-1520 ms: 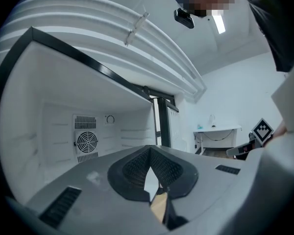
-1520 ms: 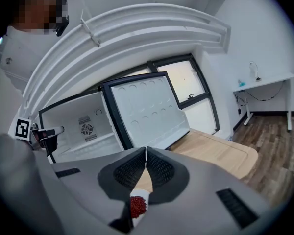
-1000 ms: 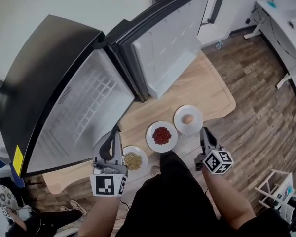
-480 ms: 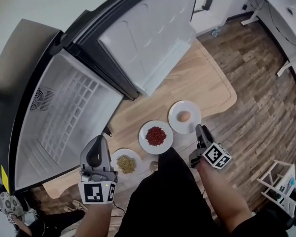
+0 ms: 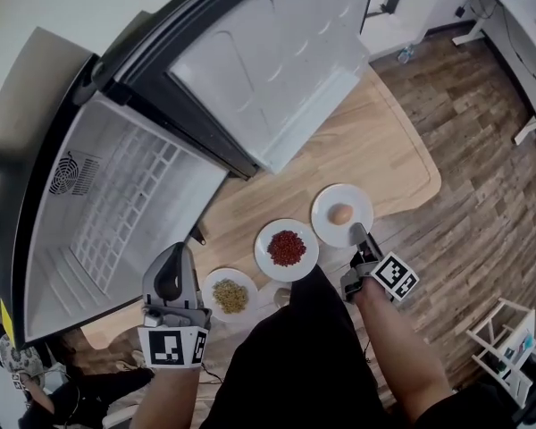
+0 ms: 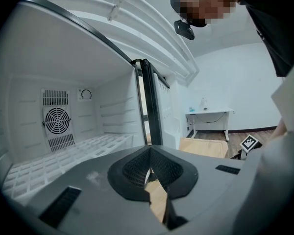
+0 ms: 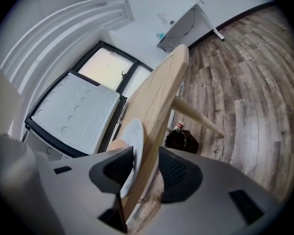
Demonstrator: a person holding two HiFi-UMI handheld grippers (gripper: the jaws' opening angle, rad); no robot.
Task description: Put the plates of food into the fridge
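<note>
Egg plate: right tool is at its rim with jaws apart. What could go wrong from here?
1. The right tool has just been opening; both the egg plate rim and the table edge sit between its jaws, so closing may clamp the wood too.
2. The egg lies loose; a one-sided rim grip could tilt the plate and roll it off.
3. The red plate is close; a sideways drag might bump it.

Three white plates lie in a row on the wooden table [image 5: 384, 150] beside the open fridge [image 5: 116, 213]: egg plate [image 5: 326, 206], red-food plate [image 5: 267, 257], yellowish-food plate [image 5: 247, 282].
</note>
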